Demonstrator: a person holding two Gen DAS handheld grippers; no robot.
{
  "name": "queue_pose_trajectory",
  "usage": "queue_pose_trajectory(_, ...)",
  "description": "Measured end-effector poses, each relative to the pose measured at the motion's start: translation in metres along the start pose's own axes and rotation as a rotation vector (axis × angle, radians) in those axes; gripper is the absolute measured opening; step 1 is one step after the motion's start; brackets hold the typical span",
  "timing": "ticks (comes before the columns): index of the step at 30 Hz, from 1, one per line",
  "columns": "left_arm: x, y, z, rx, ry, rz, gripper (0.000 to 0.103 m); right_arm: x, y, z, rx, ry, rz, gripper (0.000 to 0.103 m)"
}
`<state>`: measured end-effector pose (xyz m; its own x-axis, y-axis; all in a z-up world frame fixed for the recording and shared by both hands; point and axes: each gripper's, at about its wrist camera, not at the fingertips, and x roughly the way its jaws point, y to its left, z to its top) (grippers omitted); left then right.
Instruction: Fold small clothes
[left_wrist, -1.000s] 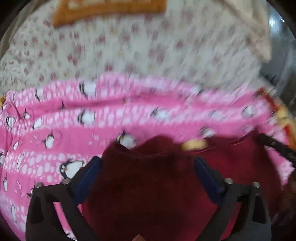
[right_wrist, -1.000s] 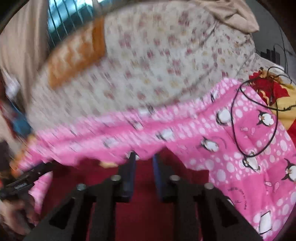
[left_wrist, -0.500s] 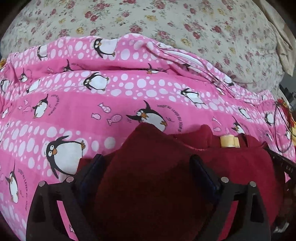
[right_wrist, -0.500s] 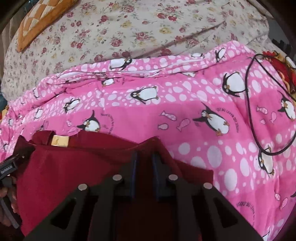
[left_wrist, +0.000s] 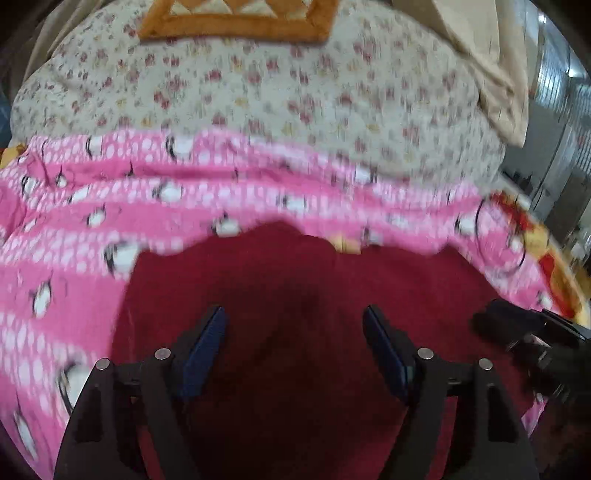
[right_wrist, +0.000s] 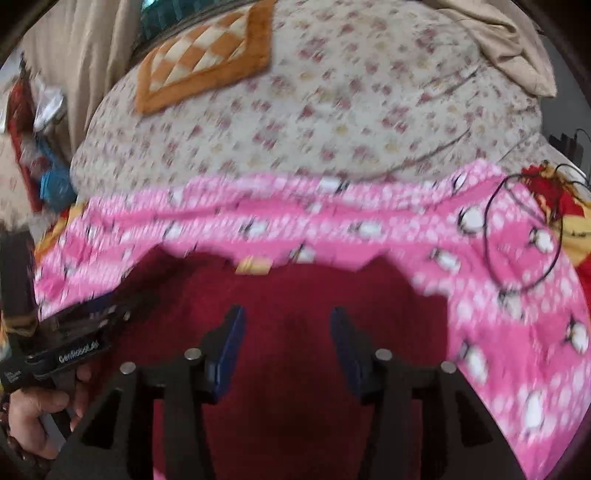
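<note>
Since half a second ago my right gripper (right_wrist: 286, 347) has let go | both grippers gape empty, left gripper (left_wrist: 293, 345) wider | maroon garment (left_wrist: 295, 280) lies on penguin blanket (left_wrist: 110, 206), directly under both, spread left-right, collar label (right_wrist: 253, 266) far edge | both equally near.

Left hand-held gripper (left_wrist: 293, 332): jaws apart, above dark red garment (left_wrist: 314, 295). Garment lies on pink penguin-print blanket (left_wrist: 92, 229) on the bed (left_wrist: 277, 96).
</note>
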<state>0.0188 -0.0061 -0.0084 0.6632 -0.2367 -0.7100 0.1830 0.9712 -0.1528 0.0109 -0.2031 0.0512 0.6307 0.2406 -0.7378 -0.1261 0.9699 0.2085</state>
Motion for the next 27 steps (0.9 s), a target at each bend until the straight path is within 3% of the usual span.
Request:
queue_pose_trajectory(2, 0.013, -0.005, -0.008, 0.047, 0.024, 0.061, 0.064, 0.03, 0.01, -0.015, -0.057, 0.151, -0.046, 0.053)
queue_pose_trajectory(5, 0.012, -0.005, -0.003, 0.054, -0.001, 0.083, 0.065, 0.034, 0.016, -0.017, -0.093, 0.132, -0.068, 0.062)
queue_pose_trajectory(7, 0.007, 0.012, 0.002, -0.012, -0.017, 0.071, 0.064, 0.034, 0.016, -0.016, -0.072, 0.138, -0.064, 0.064)
queue_pose_trajectory(12, -0.013, 0.087, 0.013, -0.3, -0.095, 0.159, 0.062, 0.035, 0.014, -0.017, -0.068, 0.14, -0.057, 0.066)
queue_pose_trajectory(14, -0.024, 0.092, 0.014, -0.326, -0.149, 0.183, 0.061, 0.035, 0.014, -0.017, -0.072, 0.141, -0.057, 0.066)
queue_pose_trajectory(16, -0.038, 0.081, 0.014, -0.281, -0.224, 0.196, 0.061, 0.037, 0.014, -0.016, -0.071, 0.143, -0.059, 0.067)
queue_pose_trajectory(19, -0.049, 0.046, 0.013, -0.133, -0.314, 0.165, 0.062, 0.038, 0.016, -0.016, -0.074, 0.14, -0.069, 0.068)
queue_pose_trajectory(21, -0.039, 0.021, 0.015, -0.012, -0.28, 0.07, 0.062, 0.038, 0.015, -0.017, -0.073, 0.137, -0.07, 0.068)
queue_pose_trajectory(23, -0.02, 0.011, 0.021, 0.034, -0.212, 0.008, 0.062, 0.037, 0.015, -0.018, -0.068, 0.125, -0.068, 0.069)
queue_pose_trajectory(26, 0.022, 0.011, 0.036, 0.042, -0.085, 0.06, 0.062, 0.036, 0.014, -0.019, -0.057, 0.108, -0.07, 0.07)
queue_pose_trajectory(27, 0.04, 0.018, 0.039, 0.022, -0.009, 0.077, 0.062, 0.036, 0.014, -0.019, -0.057, 0.107, -0.07, 0.07)
